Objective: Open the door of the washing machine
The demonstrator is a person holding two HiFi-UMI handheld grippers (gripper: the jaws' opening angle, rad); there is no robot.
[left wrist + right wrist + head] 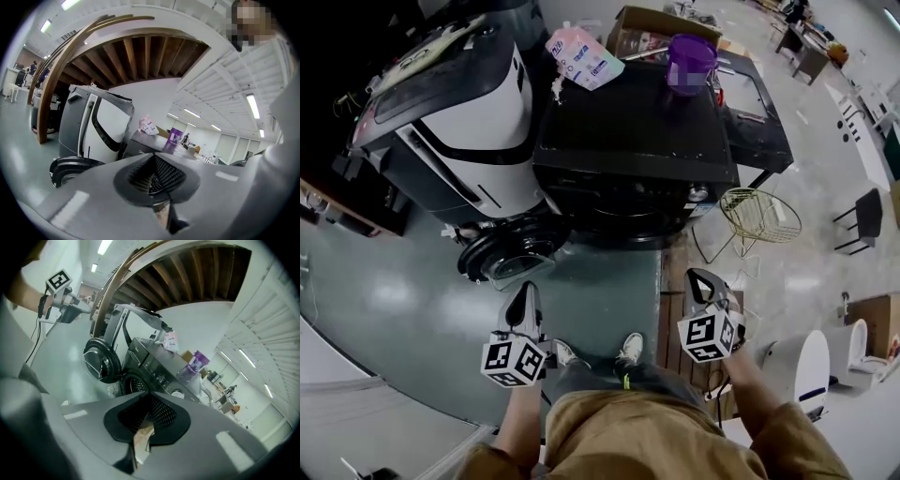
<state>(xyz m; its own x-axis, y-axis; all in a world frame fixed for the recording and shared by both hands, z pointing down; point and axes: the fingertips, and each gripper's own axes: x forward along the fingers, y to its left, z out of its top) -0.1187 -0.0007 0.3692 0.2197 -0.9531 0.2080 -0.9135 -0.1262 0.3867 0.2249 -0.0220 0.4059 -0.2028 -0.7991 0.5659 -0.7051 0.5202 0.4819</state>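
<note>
The black front-loading washing machine (633, 141) stands ahead of me. Its round door (508, 255) hangs swung open to the left, low at the front. Both grippers are held back near my body, well clear of the machine. My left gripper (525, 302) is shut and empty, just short of the open door. My right gripper (703, 286) is also shut with nothing in it. The left gripper view shows its shut jaws (152, 159) and the door (70, 168) low at left. The right gripper view shows its shut jaws (149, 397), the open door (101, 359) and the drum opening (133, 383).
A white-and-grey appliance (459, 122) stands close on the washer's left. A pink refill bag (581, 56) and a purple container (691, 61) sit on the washer's top. A yellow wire basket (759, 214) and a wooden pallet (675, 309) are to the right. My shoes (628, 349) are below.
</note>
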